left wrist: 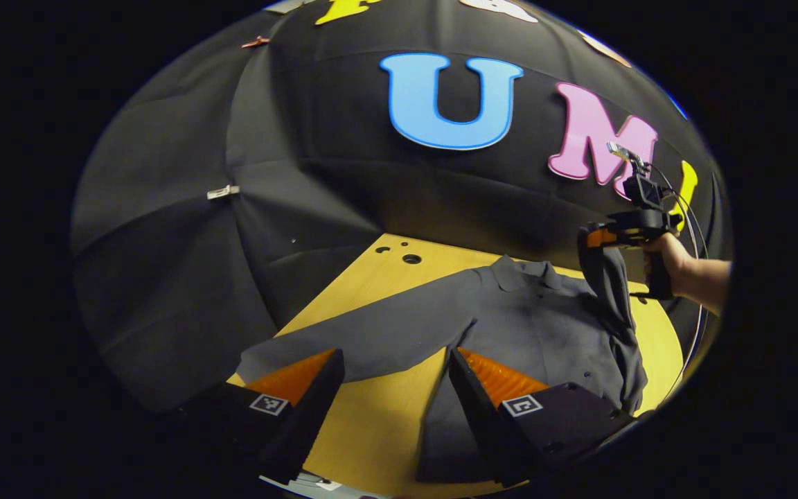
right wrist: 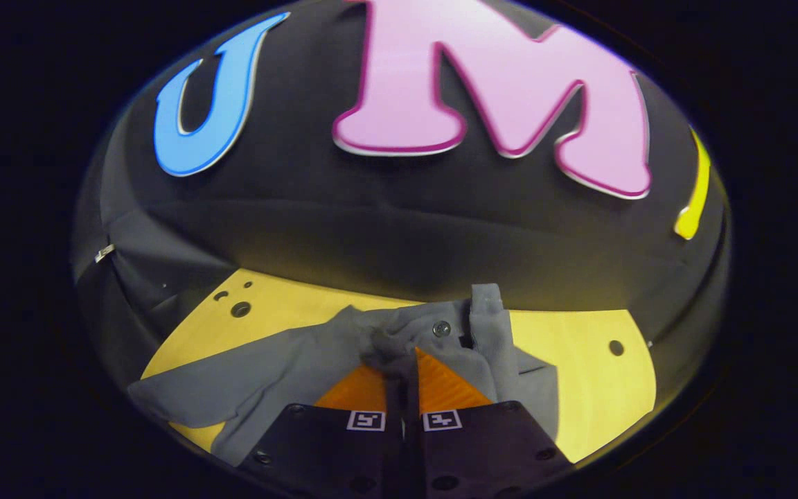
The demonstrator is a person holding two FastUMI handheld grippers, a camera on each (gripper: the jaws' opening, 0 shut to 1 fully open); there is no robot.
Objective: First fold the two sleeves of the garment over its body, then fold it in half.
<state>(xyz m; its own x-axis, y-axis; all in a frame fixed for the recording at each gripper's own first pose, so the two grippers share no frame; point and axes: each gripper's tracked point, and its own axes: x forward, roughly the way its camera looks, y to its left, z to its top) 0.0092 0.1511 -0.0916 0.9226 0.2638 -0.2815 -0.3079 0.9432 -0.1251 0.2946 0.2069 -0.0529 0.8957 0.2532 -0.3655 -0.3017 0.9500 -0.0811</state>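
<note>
The grey shirt (left wrist: pixel 524 326) is lying flat on the yellow table (left wrist: pixel 378 423), collar pointing toward the black wall, one sleeve (left wrist: pixel 364 336) stretching sideways. The right gripper (right wrist: pixel 402 357) is pinching the other sleeve (left wrist: pixel 610 284), lifting it. The left gripper (left wrist: pixel 395 364) is hovering, fingers spread.

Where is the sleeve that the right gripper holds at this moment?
In the left gripper view the lifted sleeve hangs from the right gripper, above the shirt's far right shoulder, near the collar.
</note>
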